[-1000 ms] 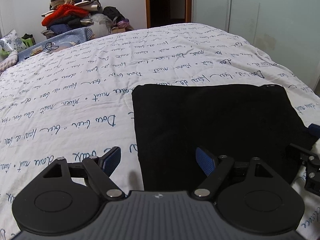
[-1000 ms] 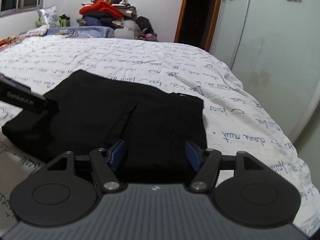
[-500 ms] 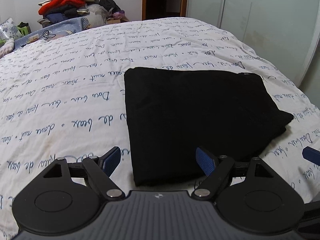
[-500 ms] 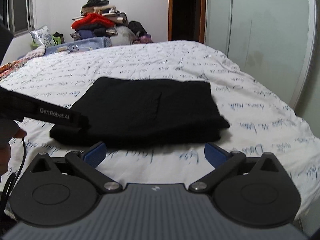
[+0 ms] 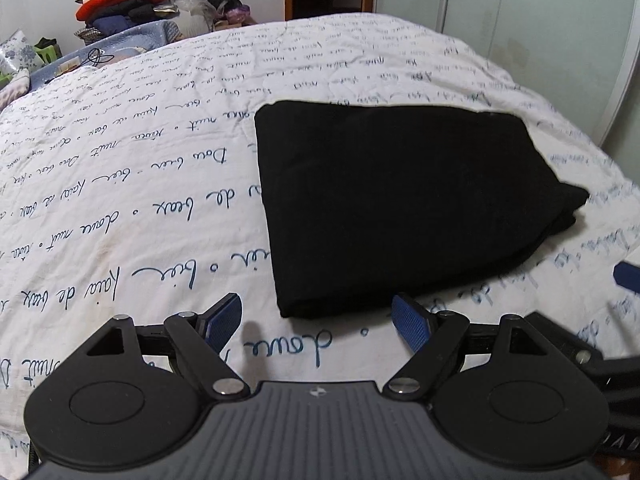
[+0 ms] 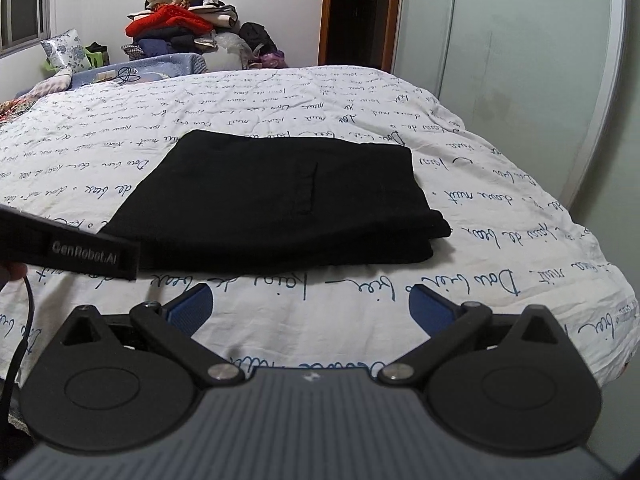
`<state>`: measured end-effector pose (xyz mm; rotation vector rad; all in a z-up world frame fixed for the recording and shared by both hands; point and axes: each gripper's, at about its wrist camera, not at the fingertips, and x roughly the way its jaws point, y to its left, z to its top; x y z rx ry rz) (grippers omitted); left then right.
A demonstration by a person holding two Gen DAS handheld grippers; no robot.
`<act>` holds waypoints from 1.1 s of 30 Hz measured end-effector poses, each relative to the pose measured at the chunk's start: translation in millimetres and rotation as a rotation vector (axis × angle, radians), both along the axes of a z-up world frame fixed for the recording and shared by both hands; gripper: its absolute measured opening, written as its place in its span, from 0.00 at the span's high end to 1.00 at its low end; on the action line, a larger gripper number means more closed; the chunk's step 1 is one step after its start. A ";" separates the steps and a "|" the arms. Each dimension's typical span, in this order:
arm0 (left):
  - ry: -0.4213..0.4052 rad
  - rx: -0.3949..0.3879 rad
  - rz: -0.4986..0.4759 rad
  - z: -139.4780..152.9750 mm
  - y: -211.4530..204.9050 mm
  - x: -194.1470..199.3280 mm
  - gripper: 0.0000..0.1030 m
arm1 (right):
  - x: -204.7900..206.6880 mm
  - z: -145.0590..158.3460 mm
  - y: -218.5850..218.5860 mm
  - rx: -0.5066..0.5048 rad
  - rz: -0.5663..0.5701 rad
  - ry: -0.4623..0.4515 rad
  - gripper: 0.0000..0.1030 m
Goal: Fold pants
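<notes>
Pants (image 5: 400, 208), black, are lying folded into a flat rectangle on the bed, w/ nothing gripping them. Nearest the left wrist cam, the left gripper (image 5: 318, 318) is hovering w/ its blue pads (image 5: 410, 322) standing wide apart and empty; the pants' near edge is sitting just beyond the fingertips, nearer the right-hand pad, not touching either. Right gripper (image 6: 310, 306) has just been opening its jaws and they're now standing at full spread, nothing btwn them, only bedsheet (image 6: 360, 292) below; the pants (image 6: 280, 200) are lying a bit further out, apart from the fingers, stacked layers showing along the near right edge. At the left edge of the right wrist view, the left gripper's black body is reaching in over the pants' near left corner. Further back, the white sheet w/ blue script is running to the far wall, where a pile of clothes (image 6: 180, 24) is sitting beside a dark doorway (image 6: 356, 12).
</notes>
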<state>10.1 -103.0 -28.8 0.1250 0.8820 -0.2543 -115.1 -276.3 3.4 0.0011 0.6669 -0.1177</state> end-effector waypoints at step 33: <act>-0.033 0.035 0.044 -2.3 -1.6 -6.7 0.20 | 6.3 -4.0 -6.9 -0.003 0.009 0.039 0.00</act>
